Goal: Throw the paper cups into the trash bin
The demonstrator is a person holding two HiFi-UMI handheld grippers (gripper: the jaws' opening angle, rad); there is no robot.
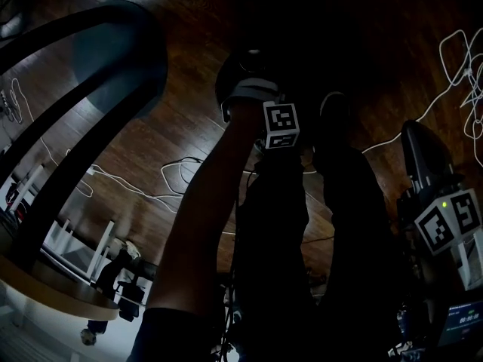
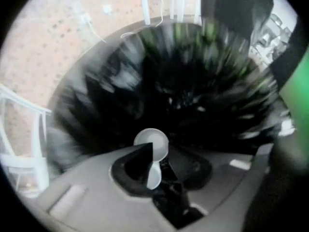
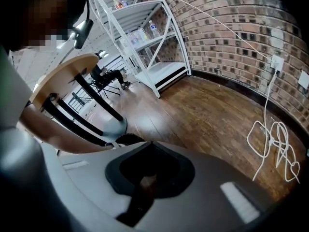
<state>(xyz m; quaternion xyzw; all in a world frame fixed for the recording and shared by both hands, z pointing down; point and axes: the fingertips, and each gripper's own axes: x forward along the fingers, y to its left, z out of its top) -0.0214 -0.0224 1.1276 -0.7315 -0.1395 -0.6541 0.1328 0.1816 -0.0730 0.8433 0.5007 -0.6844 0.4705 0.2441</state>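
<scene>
Right, my left claw (image 2: 155,170) hangs over the mouth of the trash bin (image 2: 120,88), jaws pinched on a white paper cup (image 2: 151,143). At least it looks pinched: the picture is smeared with motion, so I won't swear how firm the hold is. A good drop means keeping the cup over the middle of the bin's black liner, well inside the rim. Then I part the jaws fully so it falls clean and doesn't cling to a pad. My right claw (image 3: 141,193) is off to the side of the bin, jaws together on nothing. Now the room: a white frame (image 2: 26,144) stands just beside the bin, the table (image 3: 60,76) rises near it, and loose cables (image 1: 177,178) lie on the floor beyond. Straight up looks like my freest way out.
</scene>
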